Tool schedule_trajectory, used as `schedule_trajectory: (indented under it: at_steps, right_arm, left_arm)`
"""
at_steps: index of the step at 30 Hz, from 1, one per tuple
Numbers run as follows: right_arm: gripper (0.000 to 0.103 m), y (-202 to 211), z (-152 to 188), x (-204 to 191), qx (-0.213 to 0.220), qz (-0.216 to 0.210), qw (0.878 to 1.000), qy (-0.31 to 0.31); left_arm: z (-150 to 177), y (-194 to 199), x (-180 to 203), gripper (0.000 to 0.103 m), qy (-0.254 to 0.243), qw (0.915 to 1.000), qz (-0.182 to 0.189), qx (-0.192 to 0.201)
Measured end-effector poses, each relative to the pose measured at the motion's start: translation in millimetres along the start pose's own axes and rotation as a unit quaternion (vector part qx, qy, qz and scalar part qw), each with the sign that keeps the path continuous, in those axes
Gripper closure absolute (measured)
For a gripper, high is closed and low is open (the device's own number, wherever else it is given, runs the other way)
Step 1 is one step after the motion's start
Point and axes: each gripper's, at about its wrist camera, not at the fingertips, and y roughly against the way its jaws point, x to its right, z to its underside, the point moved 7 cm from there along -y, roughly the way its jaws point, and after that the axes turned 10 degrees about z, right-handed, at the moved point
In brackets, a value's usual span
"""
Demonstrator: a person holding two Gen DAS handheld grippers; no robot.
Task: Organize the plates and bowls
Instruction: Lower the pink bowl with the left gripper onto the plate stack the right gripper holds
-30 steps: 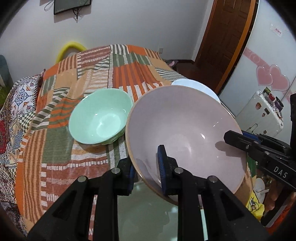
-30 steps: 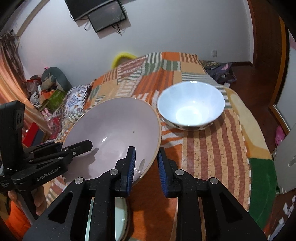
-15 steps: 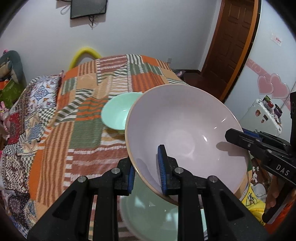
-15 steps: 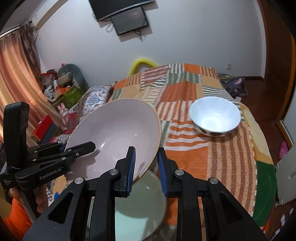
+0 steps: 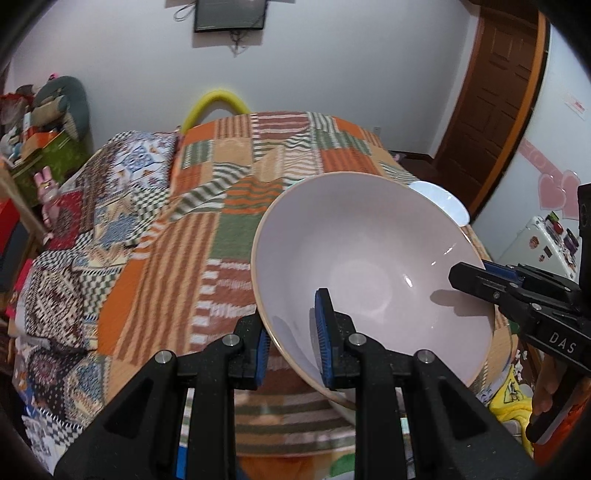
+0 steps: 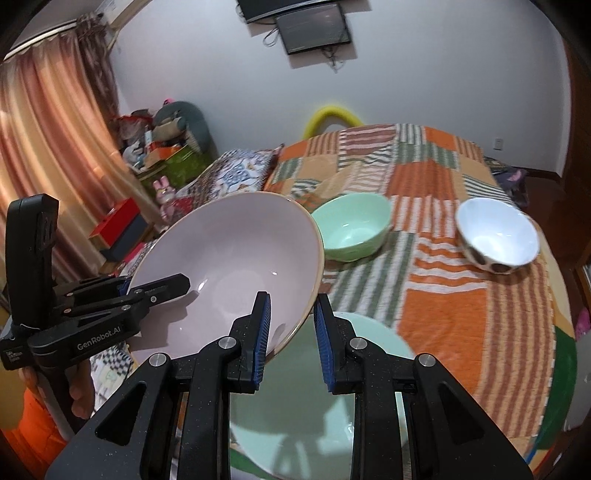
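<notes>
My left wrist fisheye looks forward along its two black fingers, which fill the lower centre of the frame, out over a bed covered in an orange, green and white patchwork blanket [image 5: 236,229]. It sits very close to a large pale pink ceramic bowl [image 5: 369,273] at centre right. My right wrist fisheye faces the same blanket [image 6: 443,280] from further right, with that pink bowl [image 6: 229,273] close at centre left. Both views share the bowl, the blanket, a yellow foam arch [image 5: 218,105] [image 6: 332,114] and a dark wall screen [image 5: 229,14] [image 6: 314,31] along the top. Each view catches the other gripper: the right gripper [image 5: 517,299] at right edge, the left gripper [image 6: 110,299] at left edge.
</notes>
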Motion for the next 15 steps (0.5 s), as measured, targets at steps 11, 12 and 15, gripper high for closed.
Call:
schedule_trajectory:
  at_steps: [11, 12, 15]
  right_arm:
    - [0.081, -33, 15, -50, -0.038, -0.030, 0.998, 0.032]
    - [0.081, -35, 17, -53, -0.041, -0.031, 0.998, 0.034]
    - [0.081, -44, 22, -64, -0.051, -0.036, 0.997, 0.041]
  left_arm:
    - [33, 11, -56, 0.081, 0.038, 0.9985, -0.039, -0.009]
    - [36, 10, -61, 0.081, 0.043, 0.9982, -0.040, -0.010]
    - [45, 8, -75, 0.081, 0.056, 0.9973, -0.044, -0.016]
